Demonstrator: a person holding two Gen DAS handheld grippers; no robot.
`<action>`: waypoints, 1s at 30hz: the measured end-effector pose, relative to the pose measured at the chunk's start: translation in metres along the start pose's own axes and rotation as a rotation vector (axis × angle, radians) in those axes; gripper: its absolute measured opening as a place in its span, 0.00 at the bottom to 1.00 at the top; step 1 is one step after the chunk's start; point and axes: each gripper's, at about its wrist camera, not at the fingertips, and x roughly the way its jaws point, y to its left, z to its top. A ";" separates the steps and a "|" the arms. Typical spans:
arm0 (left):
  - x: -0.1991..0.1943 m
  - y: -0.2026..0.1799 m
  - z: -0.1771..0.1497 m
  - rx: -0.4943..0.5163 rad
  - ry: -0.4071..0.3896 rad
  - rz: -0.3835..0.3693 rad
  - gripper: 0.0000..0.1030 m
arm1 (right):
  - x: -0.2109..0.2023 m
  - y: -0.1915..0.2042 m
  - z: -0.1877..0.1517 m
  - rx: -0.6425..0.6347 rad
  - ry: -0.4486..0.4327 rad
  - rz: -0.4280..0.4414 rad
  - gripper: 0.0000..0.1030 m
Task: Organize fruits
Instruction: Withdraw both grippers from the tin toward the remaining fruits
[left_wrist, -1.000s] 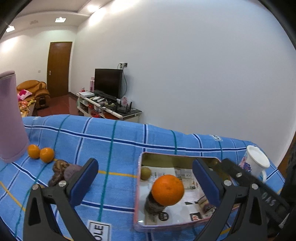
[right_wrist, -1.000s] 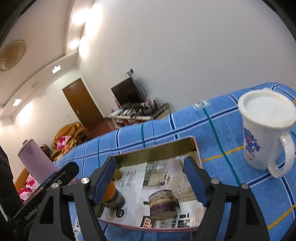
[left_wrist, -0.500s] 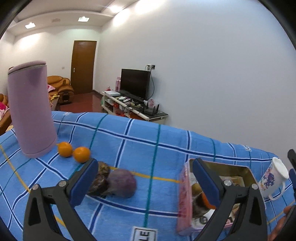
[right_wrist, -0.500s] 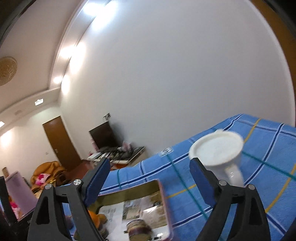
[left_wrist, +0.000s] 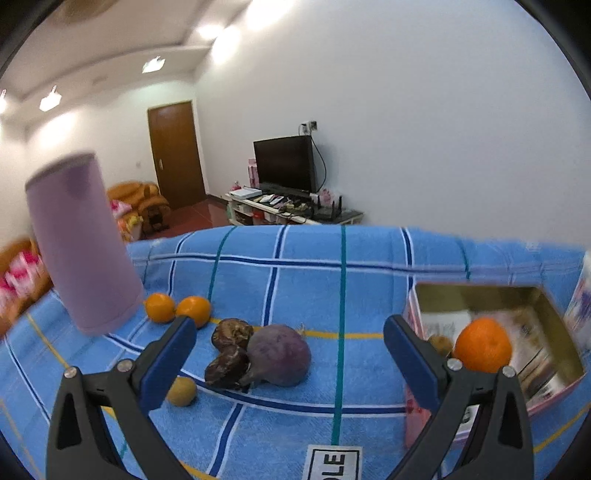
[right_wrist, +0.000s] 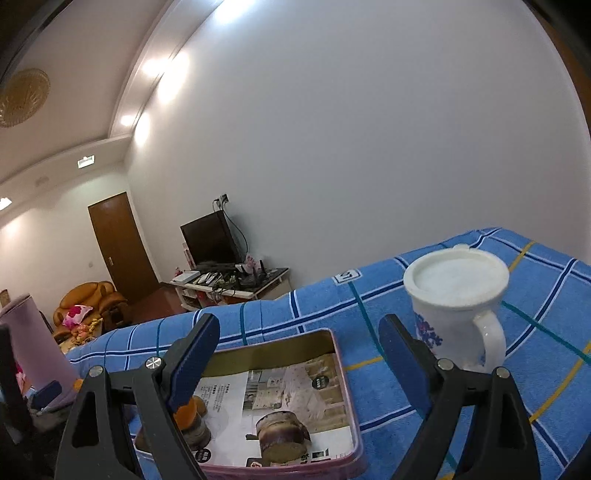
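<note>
My left gripper (left_wrist: 290, 356) is open and empty, just short of a purple round fruit (left_wrist: 279, 353) and two dark brown fruits (left_wrist: 228, 350) on the blue checked cloth. Two oranges (left_wrist: 177, 307) lie behind them and a small yellow-green fruit (left_wrist: 181, 391) in front. A pink-rimmed tin tray (left_wrist: 554, 325) to the right holds an orange (left_wrist: 482, 350) and a small brown fruit (left_wrist: 439, 343). My right gripper (right_wrist: 299, 363) is open and empty above the tray (right_wrist: 347, 373), which holds a dark cut fruit (right_wrist: 282, 435) and the orange (right_wrist: 188, 410), half hidden by my finger.
A tall lilac cylinder (left_wrist: 79, 240) stands at the cloth's left, close behind the oranges. A white lidded mug (right_wrist: 456, 302) with blue flowers stands right of the tray. Beyond the table are a TV stand, a door and orange armchairs.
My left gripper has swung left from the tray to the loose fruits and come nearer them. My right gripper tipped up and came back down over the tray and mug.
</note>
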 end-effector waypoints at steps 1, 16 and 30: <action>0.002 -0.009 -0.001 0.047 -0.001 0.023 1.00 | 0.001 -0.001 0.001 0.000 -0.008 -0.007 0.86; -0.010 -0.032 0.007 0.117 -0.058 -0.071 1.00 | -0.001 -0.021 0.004 0.065 -0.018 -0.036 0.86; -0.002 0.036 0.005 -0.093 -0.012 0.012 1.00 | 0.000 -0.020 0.002 0.066 -0.012 -0.030 0.86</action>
